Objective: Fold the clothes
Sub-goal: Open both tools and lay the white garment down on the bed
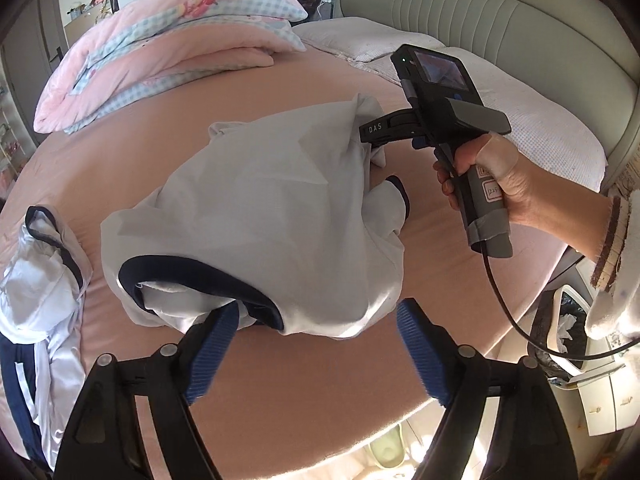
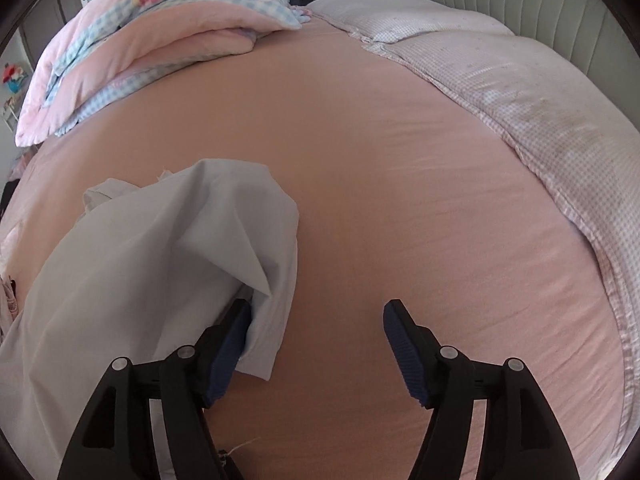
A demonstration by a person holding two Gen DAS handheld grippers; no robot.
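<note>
The left wrist view is taken from behind the left claw [image 1: 312,344], angled steeply down onto the bed [image 1: 320,400] at close range, facing the headboard [image 1: 500,20] at 1 o'clock. The right wrist view is taken likewise from behind the right claw [image 2: 316,344]. The white shirt [image 1: 248,200], the bed and the folded quilt [image 1: 160,48] at 11 o'clock are shared by both views.

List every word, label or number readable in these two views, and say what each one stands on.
"DAS": white letters on the black finger of the right claw, seen from the left wrist view.
Two white labels on the handle of that claw: handwritten marks, too blurred to read.
Small screen on top of it: picture only, no legible text.
Right wrist view: no text.
</note>
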